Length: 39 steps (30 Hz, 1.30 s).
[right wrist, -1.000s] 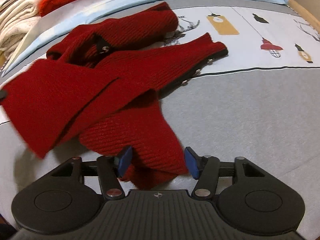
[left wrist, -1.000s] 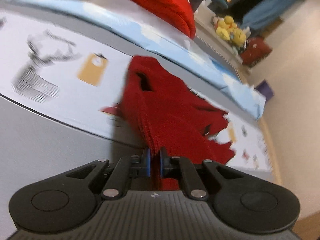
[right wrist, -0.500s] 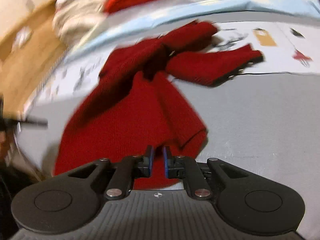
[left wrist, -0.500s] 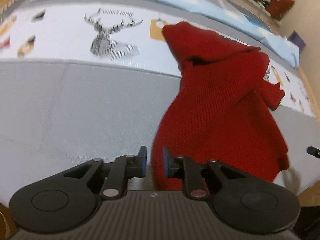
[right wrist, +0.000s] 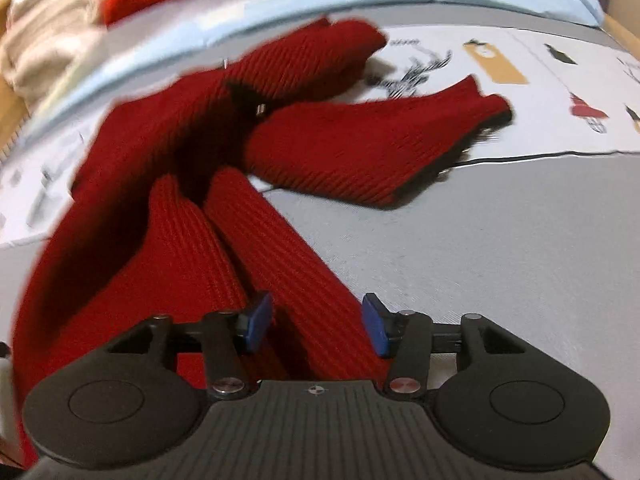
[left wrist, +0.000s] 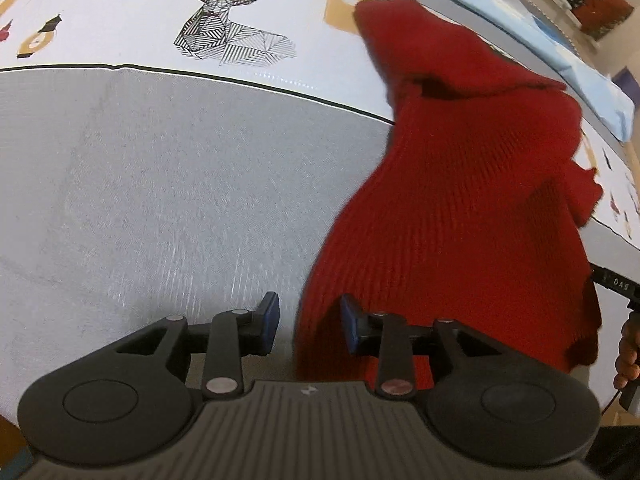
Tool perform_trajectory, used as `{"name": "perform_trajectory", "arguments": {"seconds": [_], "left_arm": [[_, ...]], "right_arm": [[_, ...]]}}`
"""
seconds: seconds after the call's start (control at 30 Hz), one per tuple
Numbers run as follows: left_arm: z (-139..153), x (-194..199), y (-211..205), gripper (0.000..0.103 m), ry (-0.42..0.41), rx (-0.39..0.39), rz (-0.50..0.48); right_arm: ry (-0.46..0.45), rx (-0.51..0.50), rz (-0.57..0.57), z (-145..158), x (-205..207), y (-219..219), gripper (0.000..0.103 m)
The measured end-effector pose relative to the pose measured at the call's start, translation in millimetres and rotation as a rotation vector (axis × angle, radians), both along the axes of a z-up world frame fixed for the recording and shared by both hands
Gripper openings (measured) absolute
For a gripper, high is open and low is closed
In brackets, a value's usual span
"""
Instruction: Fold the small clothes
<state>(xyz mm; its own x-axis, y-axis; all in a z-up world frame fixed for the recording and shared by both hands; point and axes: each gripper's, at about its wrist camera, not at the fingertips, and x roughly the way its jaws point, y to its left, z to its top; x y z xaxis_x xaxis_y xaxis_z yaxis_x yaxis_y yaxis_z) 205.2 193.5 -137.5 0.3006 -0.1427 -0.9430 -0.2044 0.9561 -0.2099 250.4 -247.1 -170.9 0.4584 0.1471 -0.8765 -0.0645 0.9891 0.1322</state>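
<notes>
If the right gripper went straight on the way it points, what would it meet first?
Most likely the red sweater: a ribbed fold lies between the right gripper's open jaws, which have just been opening, and runs on ahead. Depth is unclear; the grey bedspread lies beneath.

Red knit garment (right wrist: pixel 304 152) between parted jaws

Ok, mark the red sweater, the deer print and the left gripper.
red sweater (left wrist: pixel 472 208), left wrist view, ribbed body.
deer print (left wrist: pixel 236 36), left wrist view, striped body.
left gripper (left wrist: pixel 308 322), left wrist view, gap between blue pads.
</notes>
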Motion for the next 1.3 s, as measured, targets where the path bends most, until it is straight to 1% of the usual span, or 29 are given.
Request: {"name": "perform_trajectory", "arguments": {"seconds": [0.03,0.1,0.13,0.23,0.27,0.3,0.37,0.4,0.43,0.47,0.53,0.57,0.63,0.67,0.73,0.8,0.83,0.87,0.9,0.93,0.97,1.0,1.03,1.07,1.13,1.2,1.27,1.3], "left_arm": [[-3.2,3.1,0.3,0.039,0.01,0.0,0.009],[-8.9,10.4,0.0,0.039,0.022,-0.009,0.026],[-12.0,13.7,-0.6,0.039,0.023,-0.014,0.031],[-18.5,21.1,-6.8,0.039,0.041,-0.008,0.021],[-19.7,22.9,-9.5,0.039,0.04,0.0,0.012],[-21.6,24.5,-12.0,0.039,0.039,0.009,0.003],[-23.5,25.8,-18.0,0.036,0.031,0.032,-0.021],[-22.7,25.9,-22.1,0.027,0.019,0.047,-0.037],[-22.7,27.0,-26.1,0.013,0.008,0.047,-0.057],[-21.6,26.7,-30.5,0.013,0.0,0.051,-0.076],[-20.1,24.0,-42.9,0.009,-0.018,0.114,-0.133],[-19.7,22.7,-48.6,0.009,-0.017,0.138,-0.164],[-17.6,18.8,-57.2,0.007,-0.02,0.143,-0.204],[-15.8,16.0,-61.6,0.007,-0.026,0.165,-0.228],[-15.4,11.2,-68.7,0.007,-0.024,0.221,-0.284],[-16.9,5.6,-72.4,0.007,-0.011,0.272,-0.316],[-17.5,3.1,-73.4,0.006,0.0,0.298,-0.322],[-18.0,2.2,-73.5,0.006,0.011,0.309,-0.317],[-17.9,1.5,-72.7,0.0,0.023,0.319,-0.306],[-19.9,0.1,-71.0,0.0,0.05,0.374,-0.293],[-22.6,-2.3,-70.2,0.0,0.073,0.449,-0.301],[-24.0,-3.3,-68.9,0.0,0.082,0.493,-0.305],[-21.7,-2.5,-66.2,0.0,0.073,0.473,-0.287],[-16.4,-0.9,-62.8,0.0,0.046,0.431,-0.26],[-1.2,2.0,-57.2,0.002,-0.038,0.356,-0.21],[8.7,3.7,-56.2,0.002,-0.092,0.334,-0.19],[14.2,4.6,-56.7,0.003,-0.119,0.321,-0.179],[16.7,5.8,-57.5,0.005,-0.131,0.31,-0.175]], "right_arm": [[0.001,-0.019,0.006,-2.9,3.8,4.0,0.052],[0.003,-0.014,0.011,-6.3,10.9,9.7,0.054],[0.006,-0.01,0.012,-7.1,13.2,11.0,0.052],[-0.009,-0.008,0.071,-5.6,12.9,16.8,0.033],[-0.023,-0.011,0.093,-2.9,11.2,18.9,0.022],[-0.034,-0.005,0.107,0.2,10.1,17.8,0.017],[-0.069,0.026,0.104,12.6,3.1,5.9,0.014],[-0.103,0.04,0.093,24.1,-2.9,-3.9,0.014],[-0.129,0.045,0.077,35.1,-8.6,-13.8,0.014],[-0.149,0.047,0.055,46.4,-15.6,-26.3,0.013],[-0.158,0.054,0.012,64.1,-33.3,-54.4,0.013],[-0.15,0.034,-0.003,69.9,-43.1,-67.6,0.013],[-0.094,-0.042,-0.027,72.0,-62.9,-91.9,0.013],[-0.047,-0.044,-0.043,69.6,-72.4,-105.6,0.013],[0.064,-0.018,-0.056,59.1,-88.6,-126.9,0.012],[0.157,-0.027,0.006,45.7,-98.2,-128.7,0.013],[0.188,-0.035,0.058,40.3,-101.7,-122.6,0.013],[0.193,-0.052,0.093,37.9,-104.1,-116.5,0.015],[0.18,-0.069,0.114,37.4,-105.2,-110.5,0.019],[0.17,-0.08,0.121,38.6,-102.6,-106.1,0.022],[0.155,-0.085,0.111,41.6,-99.1,-102.9,0.025],[0.128,-0.078,0.092,43.7,-96.9,-105.8,0.027],[0.082,-0.064,0.059,49.6,-94.0,-107.7,0.028],[0.018,-0.034,0.008,58.9,-88.4,-110.6,0.028],[-0.078,0.033,-0.078,74.3,-78.9,-115.8,0.028],[-0.181,0.1,-0.154,82.0,-70.6,-119.9,0.028],[-0.233,0.132,-0.192,83.5,-57.9,-121.0,0.028],[-0.253,0.14,-0.202,81.1,-50.0,-120.2,0.028]]}}
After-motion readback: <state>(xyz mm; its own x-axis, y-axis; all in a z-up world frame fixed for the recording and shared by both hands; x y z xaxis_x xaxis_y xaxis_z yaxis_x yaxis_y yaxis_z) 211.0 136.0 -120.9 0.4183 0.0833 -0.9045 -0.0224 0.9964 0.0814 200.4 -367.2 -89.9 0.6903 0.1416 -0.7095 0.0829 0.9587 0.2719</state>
